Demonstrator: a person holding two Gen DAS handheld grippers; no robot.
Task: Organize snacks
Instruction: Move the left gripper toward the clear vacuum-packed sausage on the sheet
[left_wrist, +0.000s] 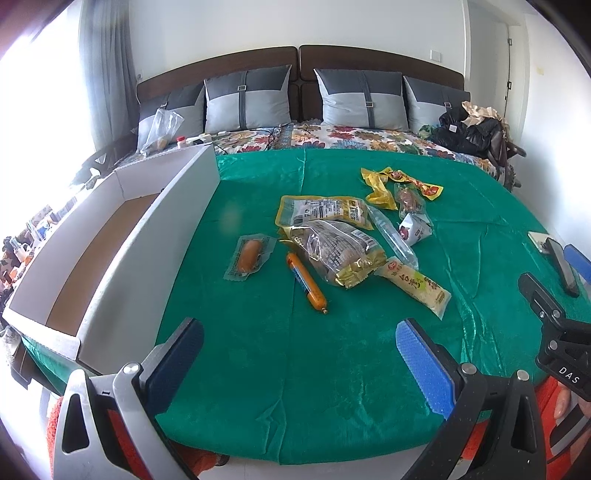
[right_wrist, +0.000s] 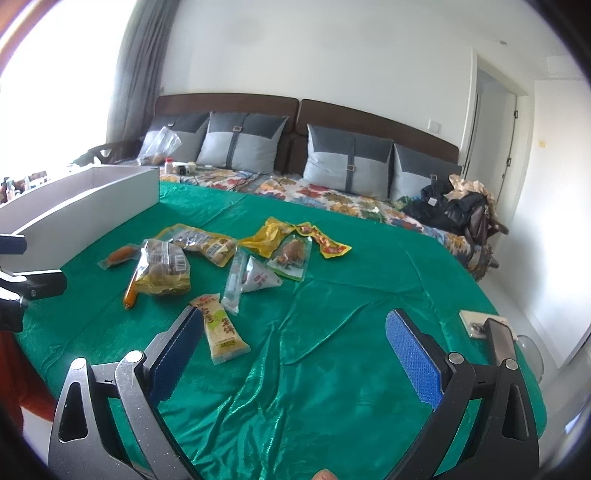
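Nothing is packed yet, by the look of it: the white box (left_wrist: 110, 236) sits empty on the bed, and the snacks (left_wrist: 332, 240) lie scattered just right of it. Both left tongs (left_wrist: 299, 354) and right tongs (right_wrist: 293, 347) gape wide, holding nothing.

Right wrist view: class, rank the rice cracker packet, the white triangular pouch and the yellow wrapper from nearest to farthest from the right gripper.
From the right gripper:
1. rice cracker packet, beside the left finger.
2. white triangular pouch, mid-cloth, further back.
3. yellow wrapper, at the pile's back, toward the pillows.
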